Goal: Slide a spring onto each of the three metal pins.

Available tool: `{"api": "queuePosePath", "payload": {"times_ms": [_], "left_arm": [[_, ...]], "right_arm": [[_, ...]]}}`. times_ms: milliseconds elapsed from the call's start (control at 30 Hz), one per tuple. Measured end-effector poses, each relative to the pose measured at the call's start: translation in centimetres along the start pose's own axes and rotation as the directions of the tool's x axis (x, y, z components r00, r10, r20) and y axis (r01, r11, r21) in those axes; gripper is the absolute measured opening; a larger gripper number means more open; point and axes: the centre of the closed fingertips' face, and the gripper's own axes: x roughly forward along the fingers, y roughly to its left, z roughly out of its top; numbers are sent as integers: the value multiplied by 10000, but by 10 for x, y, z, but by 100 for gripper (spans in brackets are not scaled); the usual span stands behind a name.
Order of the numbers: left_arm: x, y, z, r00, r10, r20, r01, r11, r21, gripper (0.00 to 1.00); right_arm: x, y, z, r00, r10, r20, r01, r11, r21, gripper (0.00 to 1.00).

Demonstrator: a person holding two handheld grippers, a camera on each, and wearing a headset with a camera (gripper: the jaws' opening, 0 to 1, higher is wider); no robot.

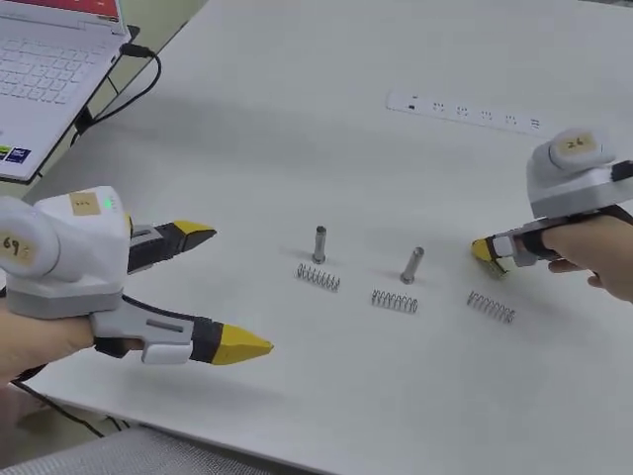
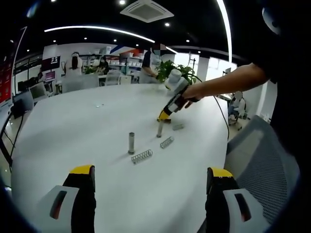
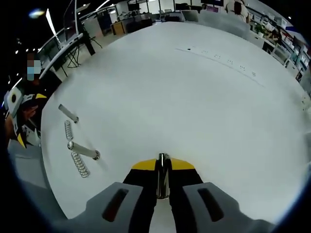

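In the head view we are holding the left tongs [image 1: 223, 287] low at the left of the white worktop [image 1: 297, 119], with their yellow-tipped jaws standing wide apart and nothing between them. Near the middle, the left pin [image 1: 319, 242] and the middle pin [image 1: 412, 264] are standing on the worktop. Three springs are lying flat in a row just in front of them: the left spring [image 1: 317, 278], the middle spring [image 1: 395, 301] and the right spring [image 1: 491, 308]. The right tongs [image 1: 485, 249] are reaching in from the right, their tip just behind the right spring. A laptop [image 1: 49, 69] and a power strip [image 1: 465, 112] are lying farther back. In the left gripper view we are looking between the parted jaws at the left pin [image 2: 131, 142], the middle pin [image 2: 160, 129] and the springs beside them, with the right tongs [image 2: 165, 115] hanging just beyond. In the right gripper view the right tongs [image 3: 163, 162] are clamping a third pin [image 3: 163, 179] lengthwise between their jaws, while the other two pins are standing far off to the left, near the left tongs [image 3: 29, 119].
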Motion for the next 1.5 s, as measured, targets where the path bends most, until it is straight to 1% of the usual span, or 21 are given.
{"api": "queuePosePath", "payload": {"times_ms": [67, 200, 433, 867, 933, 1500], "left_arm": [[0, -1, -1, 10000, -12, -5, 12, 10000, -50, 92], [1, -1, -3, 10000, -9, -60, 8, 10000, -70, 92], [2, -1, -1, 10000, -24, -67, 24, 10000, -82, 92], [5, -5, 0, 9999, -96, -66, 96, 9999, -28, 92], [5, -6, 0, 9999, -90, -85, 90, 10000, -8, 91], [5, -7, 1, 10000, -62, -49, 62, 10000, -9, 91]], "right_arm": [[-1, 0, 0, 10000, 44, 24, -44, 10000, -21, 5], [1, -5, 2, 9999, 126, 112, -126, 9999, 6, 5], [1, -10, 7, 9990, 258, 373, -258, 9997, -16, 5], [-9, -12, 6, 9958, 415, 814, -398, 9990, -225, 5], [-10, -15, 5, 9955, 431, 840, -414, 9989, -223, 5], [-20, -12, 6, 9895, 527, 1343, -513, 9986, -133, 5]]}}
